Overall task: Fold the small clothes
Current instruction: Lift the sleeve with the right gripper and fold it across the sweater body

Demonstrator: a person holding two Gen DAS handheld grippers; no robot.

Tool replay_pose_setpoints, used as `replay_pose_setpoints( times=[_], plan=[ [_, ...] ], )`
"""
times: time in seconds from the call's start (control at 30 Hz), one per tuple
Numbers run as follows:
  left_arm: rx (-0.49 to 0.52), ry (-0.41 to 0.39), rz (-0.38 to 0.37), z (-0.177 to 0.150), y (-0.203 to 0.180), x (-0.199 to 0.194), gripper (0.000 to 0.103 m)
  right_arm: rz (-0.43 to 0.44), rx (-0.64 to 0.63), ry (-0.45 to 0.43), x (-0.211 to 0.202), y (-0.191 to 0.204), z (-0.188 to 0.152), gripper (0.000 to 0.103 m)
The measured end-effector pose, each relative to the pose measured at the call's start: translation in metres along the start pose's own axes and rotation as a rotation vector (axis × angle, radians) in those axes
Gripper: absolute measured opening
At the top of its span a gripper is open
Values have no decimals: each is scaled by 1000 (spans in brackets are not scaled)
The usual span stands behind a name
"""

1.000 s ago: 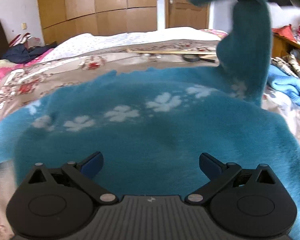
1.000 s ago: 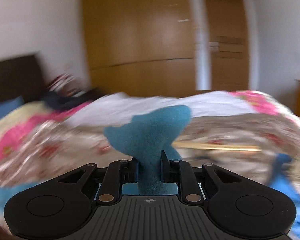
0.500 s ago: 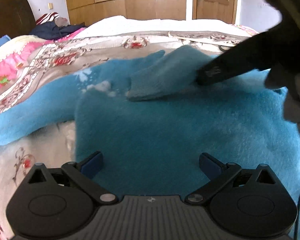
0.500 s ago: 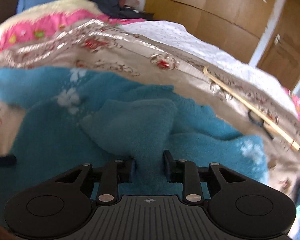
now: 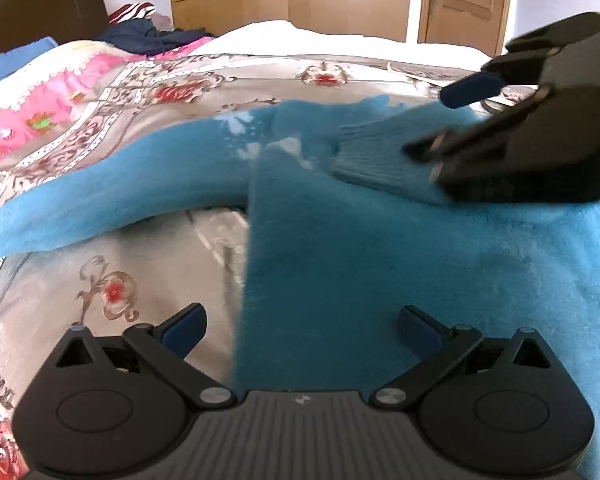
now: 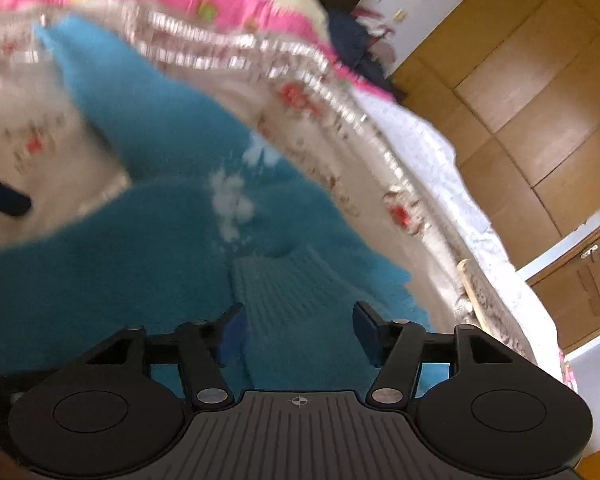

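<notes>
A fuzzy teal sweater [image 5: 380, 248] with white flower marks lies flat on the bed. Its right sleeve is folded across the body, the ribbed cuff [image 5: 376, 156] lying on top. Its left sleeve [image 5: 100, 200] stretches out to the left. My left gripper [image 5: 302, 330] is open and empty, low over the sweater's left edge. My right gripper [image 6: 298, 330] is open, its fingers on either side of the ribbed cuff [image 6: 288, 292]. It also shows in the left wrist view [image 5: 460, 120], over the cuff.
The bed is covered by a floral quilt [image 5: 100, 280] with a pink blanket [image 5: 28, 112] to the far left. Dark clothes [image 5: 148, 36] lie by the headboard. A wooden stick [image 6: 472, 284] lies on the quilt beyond the sweater. Wooden wardrobes and a door stand behind.
My right gripper carried the sleeve down and across the sweater body, then opened and let the cuff go. My left gripper shifted left toward the sweater's edge, staying open.
</notes>
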State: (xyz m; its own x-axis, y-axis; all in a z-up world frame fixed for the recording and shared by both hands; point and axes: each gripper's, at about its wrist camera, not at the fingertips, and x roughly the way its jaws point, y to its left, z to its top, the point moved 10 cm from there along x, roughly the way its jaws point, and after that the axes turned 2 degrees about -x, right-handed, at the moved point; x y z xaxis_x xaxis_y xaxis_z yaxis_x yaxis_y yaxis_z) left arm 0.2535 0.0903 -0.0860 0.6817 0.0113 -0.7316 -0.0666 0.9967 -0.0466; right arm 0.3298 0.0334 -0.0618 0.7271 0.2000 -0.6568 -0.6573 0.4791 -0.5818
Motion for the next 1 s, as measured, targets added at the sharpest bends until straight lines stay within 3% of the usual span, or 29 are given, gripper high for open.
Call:
replay_pose_setpoints(
  times=[0.13,0.17,0.23,0.27,0.47,0.57,0.67,0.77,1.0],
  plan=[
    [0,-5,-14,1,4,4,103,20,48,74,37,6,-8,52],
    [-1,-5,-17,0,4,5,103,35,106,81,40,4,-10,37],
    [-8,3,-25,-2,4,7,103,115,249,89,42,-1,-12,17],
    [-10,6,-29,-2,4,9,103,133,310,91,41,-5,-11,15],
    [-25,14,-45,-3,6,13,103,177,530,-14,25,-28,22,13],
    [-21,11,-40,-3,6,14,103,180,514,-52,26,-22,38,14],
    [-19,9,-37,-4,6,14,103,213,466,41,50,-1,27,19],
    [-17,6,-35,-5,5,14,103,188,462,18,49,5,23,21],
    [-12,6,-31,-5,4,15,103,246,571,-74,12,-13,32,24]
  ],
)
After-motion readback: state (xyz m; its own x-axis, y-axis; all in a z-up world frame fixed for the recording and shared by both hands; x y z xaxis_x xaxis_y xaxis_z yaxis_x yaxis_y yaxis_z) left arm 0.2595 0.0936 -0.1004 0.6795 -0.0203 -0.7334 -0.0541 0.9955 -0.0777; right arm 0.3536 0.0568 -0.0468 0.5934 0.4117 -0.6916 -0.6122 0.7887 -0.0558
